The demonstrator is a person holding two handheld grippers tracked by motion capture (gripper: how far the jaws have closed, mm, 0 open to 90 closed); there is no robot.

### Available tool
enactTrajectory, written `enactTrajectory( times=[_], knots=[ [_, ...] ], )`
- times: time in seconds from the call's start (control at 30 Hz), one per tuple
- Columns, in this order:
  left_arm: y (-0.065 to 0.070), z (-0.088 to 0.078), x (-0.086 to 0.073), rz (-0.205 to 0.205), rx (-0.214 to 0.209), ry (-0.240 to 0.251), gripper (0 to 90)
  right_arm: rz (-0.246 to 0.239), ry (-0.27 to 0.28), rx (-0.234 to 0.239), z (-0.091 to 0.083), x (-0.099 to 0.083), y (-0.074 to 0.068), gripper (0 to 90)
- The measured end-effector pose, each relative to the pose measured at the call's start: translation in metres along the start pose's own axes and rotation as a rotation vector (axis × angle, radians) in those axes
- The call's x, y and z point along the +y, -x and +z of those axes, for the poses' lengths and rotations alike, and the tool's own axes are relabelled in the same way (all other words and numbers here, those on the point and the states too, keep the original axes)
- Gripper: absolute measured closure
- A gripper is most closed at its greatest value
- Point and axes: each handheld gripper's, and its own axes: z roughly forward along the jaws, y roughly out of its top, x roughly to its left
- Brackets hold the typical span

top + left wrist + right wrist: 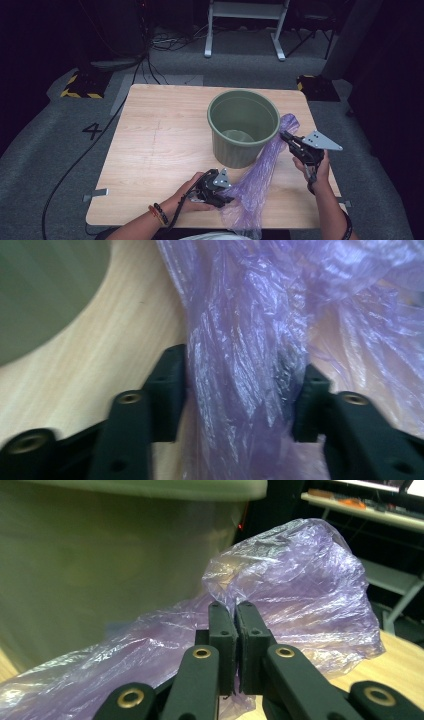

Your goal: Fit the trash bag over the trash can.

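Observation:
A purple plastic bag (260,172) stretches across the wooden table (160,145), from beside the rim of a green bucket (243,127) down to the front edge. My right gripper (285,136) holds the bag's upper end next to the bucket's right side. In the right gripper view its jaws (235,610) are shut, with the bag's film (300,580) pinched at the tips. My left gripper (228,198) lies low on the table at the bag's lower part. In the left gripper view the bunched bag (245,365) runs between its parted jaws (240,395), loosely filling the gap.
The bucket stands upright on the right half of the table, holding nothing that I can see. The table's left half is bare wood. Cables (70,170) trail over the grey floor on the left. A white frame (245,20) and black-and-yellow bases (80,86) stand behind the table.

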Motion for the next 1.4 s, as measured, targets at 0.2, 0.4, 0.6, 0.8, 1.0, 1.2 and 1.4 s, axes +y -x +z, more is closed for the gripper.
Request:
enactTrajectory(
  times=[0.2, 0.4, 0.6, 0.8, 1.0, 1.2, 1.4],
  knots=[
    [-0.007, -0.003, -0.003, 0.017, 0.023, 0.007, 70.7, -0.024, 0.064, 0.027, -0.013, 0.011, -0.005, 87.5],
    [-0.014, -0.009, -0.008, 0.013, 0.019, 0.007, 76.8, -0.09, 0.155, 0.1, -0.03, 0.03, -0.015, 87.6],
    [-0.015, -0.018, -0.01, 0.031, 0.02, 0.043, 81.0, -0.136, 0.188, 0.148, -0.039, 0.044, -0.026, 87.6],
    [-0.018, -0.033, -0.009, 0.036, 0.032, 0.089, 81.1, -0.194, 0.228, 0.188, -0.044, 0.062, -0.041, 87.7],
    [-0.02, -0.047, -0.009, 0.022, 0.047, 0.129, 78.8, -0.248, 0.239, 0.222, -0.037, 0.079, -0.055, 87.8],
    [-0.021, -0.061, -0.008, 0.002, 0.069, 0.175, 56.7, -0.27, 0.243, 0.242, -0.027, 0.091, -0.061, 87.8],
    [-0.021, -0.08, -0.003, -0.071, 0.052, 0.281, 31.6, -0.261, 0.231, 0.245, -0.016, 0.095, -0.059, 87.8]
  ],
)
